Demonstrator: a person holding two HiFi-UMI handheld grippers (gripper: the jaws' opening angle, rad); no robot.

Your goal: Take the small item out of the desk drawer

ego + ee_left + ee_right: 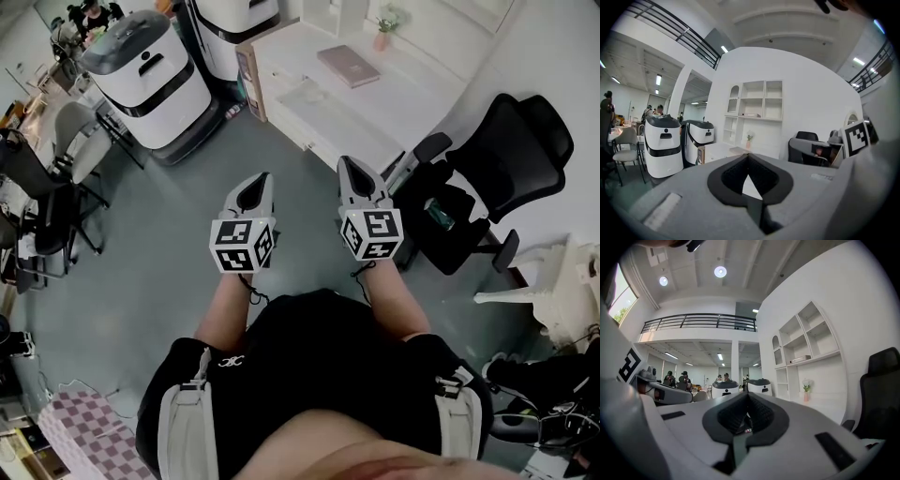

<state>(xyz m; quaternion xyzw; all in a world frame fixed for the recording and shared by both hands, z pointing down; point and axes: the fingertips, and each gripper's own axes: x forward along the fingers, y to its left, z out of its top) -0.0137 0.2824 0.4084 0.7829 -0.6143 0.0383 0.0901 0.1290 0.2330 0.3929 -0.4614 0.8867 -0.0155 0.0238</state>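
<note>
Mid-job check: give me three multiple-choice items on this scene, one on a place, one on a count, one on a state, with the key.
1. Where does the book lie?
A. on the white desk
B. on the floor
C. on the chair seat

2. How many white machines stand left of the desk in the head view?
A. one
B. two
C. four

3. The jaws of the right gripper are:
A. together, nothing between
B. wide apart
C. closed on a book

Key:
1 A, it lies flat on the desktop.
2 B, two stand side by side.
3 A, the right gripper view shows them meeting, empty.
</note>
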